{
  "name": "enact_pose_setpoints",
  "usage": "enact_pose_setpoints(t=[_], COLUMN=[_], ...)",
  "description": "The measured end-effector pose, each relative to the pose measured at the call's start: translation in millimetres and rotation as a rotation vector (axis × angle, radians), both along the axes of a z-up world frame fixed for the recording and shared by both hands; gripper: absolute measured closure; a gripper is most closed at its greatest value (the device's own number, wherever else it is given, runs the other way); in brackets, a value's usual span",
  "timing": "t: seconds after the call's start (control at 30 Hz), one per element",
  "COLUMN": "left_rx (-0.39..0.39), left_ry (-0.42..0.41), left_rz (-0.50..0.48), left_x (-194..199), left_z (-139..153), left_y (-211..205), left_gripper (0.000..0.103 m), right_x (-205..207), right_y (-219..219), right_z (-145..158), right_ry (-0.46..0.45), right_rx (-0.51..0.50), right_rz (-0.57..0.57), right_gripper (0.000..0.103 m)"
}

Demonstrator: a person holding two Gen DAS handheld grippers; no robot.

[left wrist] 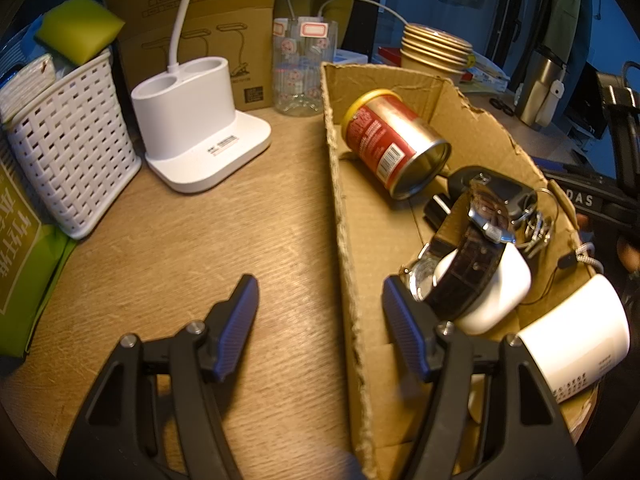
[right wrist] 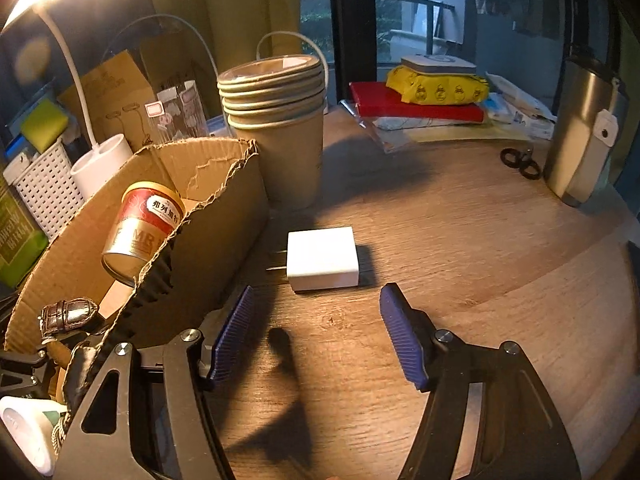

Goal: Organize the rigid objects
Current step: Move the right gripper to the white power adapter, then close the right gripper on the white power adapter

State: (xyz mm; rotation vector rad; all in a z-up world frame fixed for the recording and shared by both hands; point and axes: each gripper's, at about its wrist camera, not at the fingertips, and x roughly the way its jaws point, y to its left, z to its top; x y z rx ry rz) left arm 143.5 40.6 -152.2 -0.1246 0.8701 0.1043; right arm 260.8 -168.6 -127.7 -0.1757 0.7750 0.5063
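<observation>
while both tongs [left wrist: 320,328] [right wrist: 316,332] gape empty, your right could nudge the charger [right wrist: 323,258] against the box [right wrist: 224,196] if you close crooked.

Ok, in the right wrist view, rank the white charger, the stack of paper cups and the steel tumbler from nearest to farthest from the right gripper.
From the right gripper:
1. White charger, on the table just ahead of the open fingers.
2. Stack of paper cups, farther back, left of centre, beside the cardboard box.
3. Steel tumbler, far right at the table's edge.
</observation>
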Motion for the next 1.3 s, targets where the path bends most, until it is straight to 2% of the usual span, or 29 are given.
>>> enact_pose_setpoints(t=[0.5,0.87,0.9,0.97,1.3], left_rx=[-0.004,-0.004,-0.004,-0.005,-0.005], left_ry=[0.0,0.0,-0.001,-0.001,-0.001], left_rz=[0.0,-0.001,-0.001,-0.001,-0.001], left_x=[0.2,-0.6,-0.6,-0.6,-0.6], left_z=[-0.2,-0.3,-0.2,-0.2,-0.3], left_y=[-0.3,-3.3,-1.9,-2.6,-4.0], left_gripper=[0.037,0.037,0.037,0.037,0.037], right_x=[27.9,36.5,36.1,35.2,24.6], right_y=[18.8,19.9,19.9,20.3,15.9], right_z=[-8.6,-12.3,-12.4,-11.8,-7.0], right_ry=[0.023,0.046,0.045,0.043,0.024], right_rx=[-0.091,-0.076,-0.076,-0.07,-0.051], right_rz=[0.043,0.043,0.043,0.05,0.042], right_gripper=[0.034,0.034,0.035,0.043,0.043])
